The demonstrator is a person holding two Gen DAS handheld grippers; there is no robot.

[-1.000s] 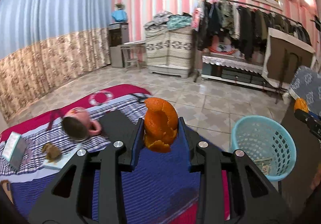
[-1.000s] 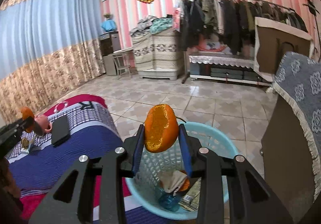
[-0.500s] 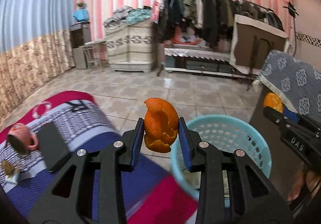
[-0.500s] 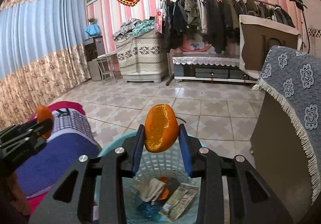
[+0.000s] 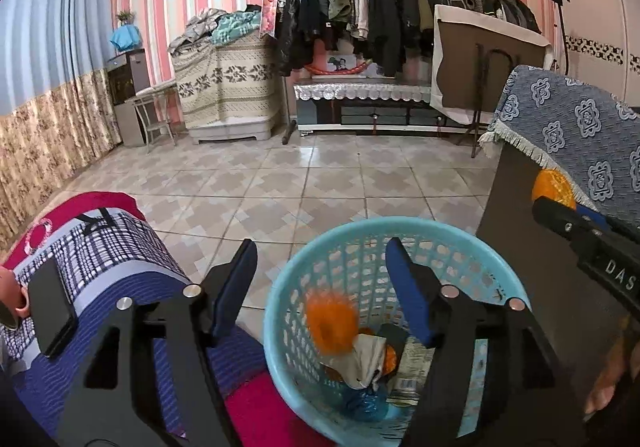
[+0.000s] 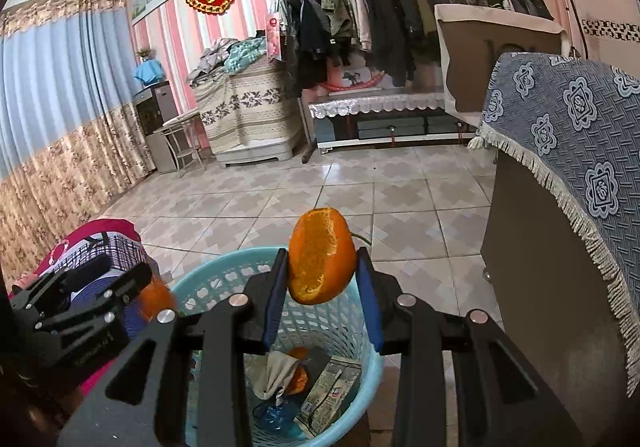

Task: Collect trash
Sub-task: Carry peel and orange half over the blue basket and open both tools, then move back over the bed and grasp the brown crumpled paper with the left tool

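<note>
Left wrist view: we find the left gripper [image 5: 320,283] with its jaws spread wide and nothing between them. 0.5 s ago it was clamped on a piece of orange peel; that peel [image 5: 331,321] now shows as a blurred orange shape inside the blue basket [image 5: 280,311], apparently in mid-fall above the paper and wrappers already there. We judge 1 item as good as delivered. The basket stands on the tiled floor just beside the striped bedcover [image 5: 132,299].

Right wrist view: the right gripper [image 6: 322,289] is closed on the second orange peel [image 6: 321,261], gripped on 2 sides and held over the far rim of the basket [image 6: 216,287]. Release has not occurred here. In our judgement this peel can drop once the jaws open, as it hangs above the basket mouth.
</note>
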